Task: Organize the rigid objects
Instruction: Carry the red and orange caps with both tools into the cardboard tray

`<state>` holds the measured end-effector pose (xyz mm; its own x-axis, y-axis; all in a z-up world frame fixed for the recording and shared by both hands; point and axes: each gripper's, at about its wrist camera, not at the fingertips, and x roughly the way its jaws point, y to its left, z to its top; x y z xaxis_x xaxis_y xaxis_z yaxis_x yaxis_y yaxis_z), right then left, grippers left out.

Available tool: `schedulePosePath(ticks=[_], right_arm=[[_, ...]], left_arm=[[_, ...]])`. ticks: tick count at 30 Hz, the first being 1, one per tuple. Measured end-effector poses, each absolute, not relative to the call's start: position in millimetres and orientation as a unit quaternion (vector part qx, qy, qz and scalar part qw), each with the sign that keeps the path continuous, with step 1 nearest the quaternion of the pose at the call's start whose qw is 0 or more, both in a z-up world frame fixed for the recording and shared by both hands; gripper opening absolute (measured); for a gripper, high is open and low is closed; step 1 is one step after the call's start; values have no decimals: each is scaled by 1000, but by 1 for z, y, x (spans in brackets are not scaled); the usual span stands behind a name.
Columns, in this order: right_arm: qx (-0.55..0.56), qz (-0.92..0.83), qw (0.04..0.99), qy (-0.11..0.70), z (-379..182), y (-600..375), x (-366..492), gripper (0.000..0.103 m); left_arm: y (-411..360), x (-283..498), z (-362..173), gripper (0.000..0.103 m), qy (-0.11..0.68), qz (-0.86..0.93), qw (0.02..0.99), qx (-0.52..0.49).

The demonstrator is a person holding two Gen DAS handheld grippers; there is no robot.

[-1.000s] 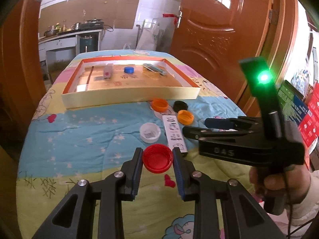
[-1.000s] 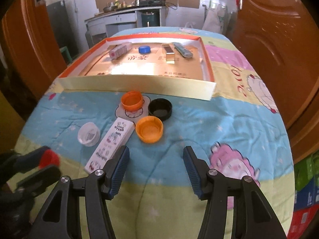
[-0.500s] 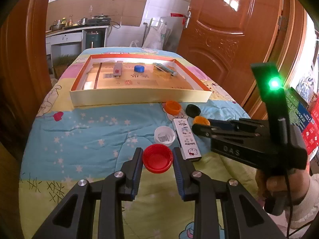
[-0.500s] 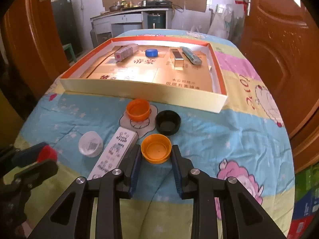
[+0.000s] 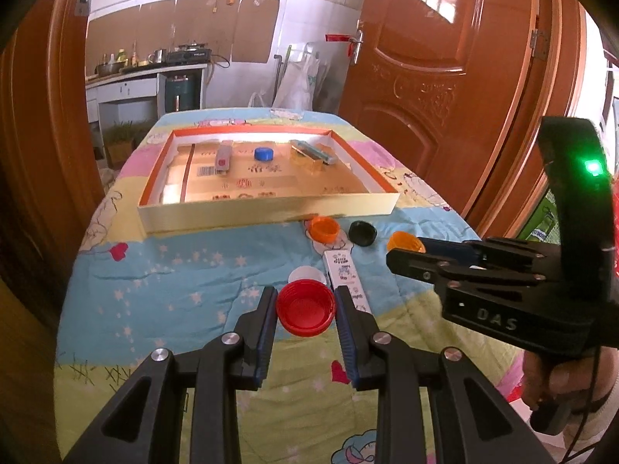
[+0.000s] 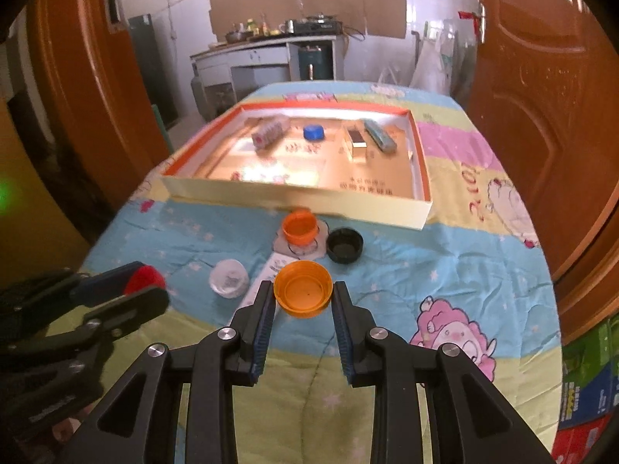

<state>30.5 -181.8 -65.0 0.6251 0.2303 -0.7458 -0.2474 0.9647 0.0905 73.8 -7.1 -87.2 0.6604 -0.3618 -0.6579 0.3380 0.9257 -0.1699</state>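
On the near part of a counter covered with a cartoon-print cloth [image 5: 185,270], the left gripper [image 5: 305,305] has its jaws clenched on a red cap [image 5: 305,307], open side up, with a blue pad pressing each side of it. To the right, the right gripper [image 6: 303,297] grasps an orange cap [image 6: 303,288] the same way, its jaws closed against the rim; in the left wrist view that cap [image 5: 406,241] shows only as an orange edge behind the black fingers of the right gripper [image 5: 410,255], whose handle bears a green light, and a hand [image 5: 557,379] holds the handle at the lower right.

Just beyond the red cap lie a white cap [image 5: 307,273] and a long white box with small printed figures [image 5: 344,270], side by side. Farther off, close to the front wall of the tray, sit a second orange cap [image 5: 325,229] and a black cap [image 5: 362,232], the black one to the right.

Across the far half of the counter lies a shallow cardboard tray with an orange rim [image 5: 267,214]. Inside it, toward the far wall, are a small grey box with a red mark [image 5: 223,158] on the left, a blue cap [image 5: 264,153] in the middle, and a gold box [image 5: 307,159] with a grey-green bar [image 5: 315,152] beside it on the right.

Brown wooden doors [image 5: 437,77] stand to the right, and a kitchen bench with pots [image 5: 147,65] is far behind
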Motion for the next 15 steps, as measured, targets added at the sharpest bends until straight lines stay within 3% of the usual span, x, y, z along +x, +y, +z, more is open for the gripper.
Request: schedulePosePath(ticks=[15], right_arm=[[-4,146,910,388,-38,-184,29,30]], left_arm=[[-1,86,-65,30,350,-169,921,-11]])
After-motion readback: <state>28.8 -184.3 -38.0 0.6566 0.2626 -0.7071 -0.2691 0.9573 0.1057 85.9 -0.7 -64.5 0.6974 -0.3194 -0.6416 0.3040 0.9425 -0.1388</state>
